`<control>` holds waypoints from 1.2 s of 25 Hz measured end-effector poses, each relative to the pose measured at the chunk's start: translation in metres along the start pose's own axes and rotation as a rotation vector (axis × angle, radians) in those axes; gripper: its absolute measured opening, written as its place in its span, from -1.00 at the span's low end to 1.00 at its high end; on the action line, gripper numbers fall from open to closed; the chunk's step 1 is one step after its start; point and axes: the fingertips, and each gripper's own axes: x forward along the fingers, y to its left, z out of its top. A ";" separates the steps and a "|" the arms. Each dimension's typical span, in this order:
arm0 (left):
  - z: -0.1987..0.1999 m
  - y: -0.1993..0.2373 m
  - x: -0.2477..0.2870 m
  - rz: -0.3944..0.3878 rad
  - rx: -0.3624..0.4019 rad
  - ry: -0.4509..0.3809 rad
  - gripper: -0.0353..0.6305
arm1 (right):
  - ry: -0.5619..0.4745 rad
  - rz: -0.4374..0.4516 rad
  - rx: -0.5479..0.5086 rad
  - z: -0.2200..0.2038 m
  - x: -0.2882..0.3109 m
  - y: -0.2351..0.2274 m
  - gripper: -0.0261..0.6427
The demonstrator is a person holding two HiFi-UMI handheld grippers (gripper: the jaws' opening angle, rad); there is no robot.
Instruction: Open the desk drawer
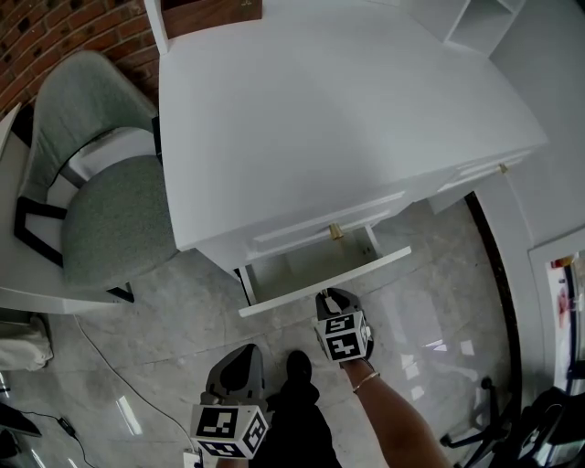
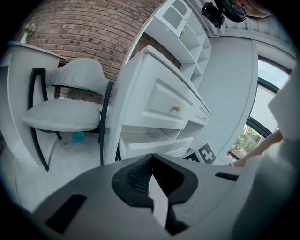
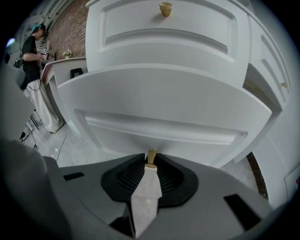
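A white desk has its lower drawer pulled partway out below a closed upper drawer with a brass knob. My right gripper is at the middle of the open drawer's front, shut on that drawer's small brass knob. My left gripper hangs back near the person's legs, well short of the desk. Its jaws meet at the tips with nothing between them. From the left gripper view the open drawer shows side-on.
A grey upholstered chair stands left of the desk. A white shelf unit rises at the desk's far right. A cable runs across the marble floor. Another person stands by a white table in the background.
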 end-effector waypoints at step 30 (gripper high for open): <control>0.000 -0.041 -0.047 -0.034 0.025 0.049 -0.87 | 0.108 -0.059 0.139 -0.089 -0.077 0.014 -0.70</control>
